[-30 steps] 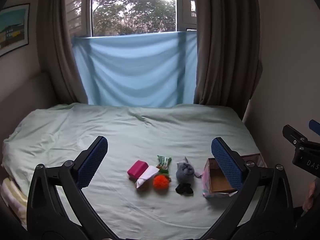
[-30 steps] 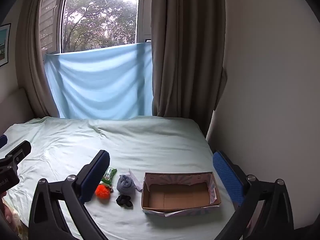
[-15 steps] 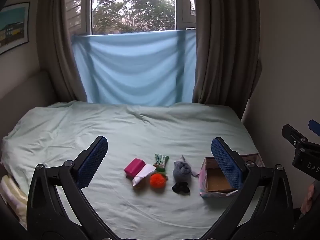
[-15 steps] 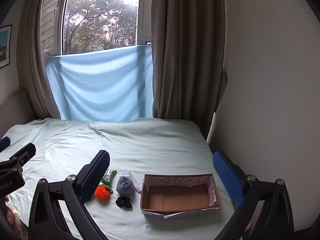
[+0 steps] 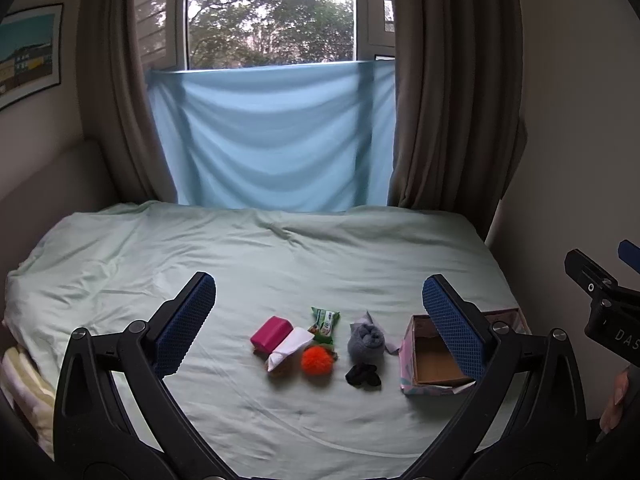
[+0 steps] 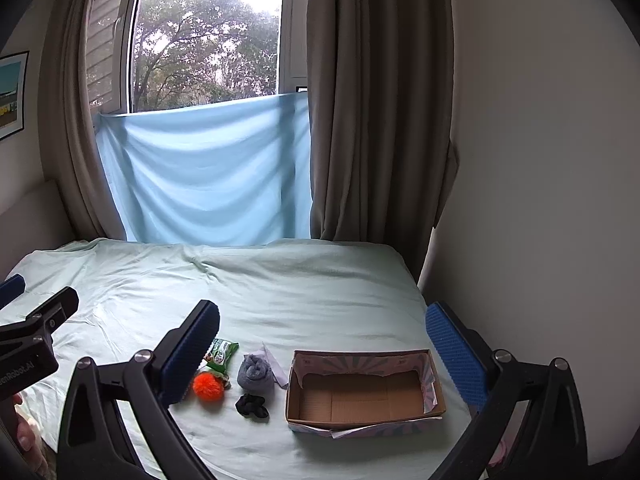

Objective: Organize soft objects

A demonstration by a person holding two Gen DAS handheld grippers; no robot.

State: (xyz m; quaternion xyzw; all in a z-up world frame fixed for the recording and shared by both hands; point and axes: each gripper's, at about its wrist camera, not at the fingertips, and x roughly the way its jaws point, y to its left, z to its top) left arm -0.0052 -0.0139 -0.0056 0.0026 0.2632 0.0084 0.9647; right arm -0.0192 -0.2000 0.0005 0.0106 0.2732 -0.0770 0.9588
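A home bedroom: a bed [image 5: 280, 256] under a pale green sheet fills the floor, brown curtains [image 5: 452, 88] frame a window [image 5: 272, 12] onto trees, and a framed picture [image 5: 28, 52] hangs left.

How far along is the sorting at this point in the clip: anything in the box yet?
Nothing looks done: the cardboard box is empty. Nothing is in hand: the left tool and right tool are both open, above the bed. Left to move: the pink block, tissue pack, green packet, orange pom-pom, grey sock roll and black scrunchie.
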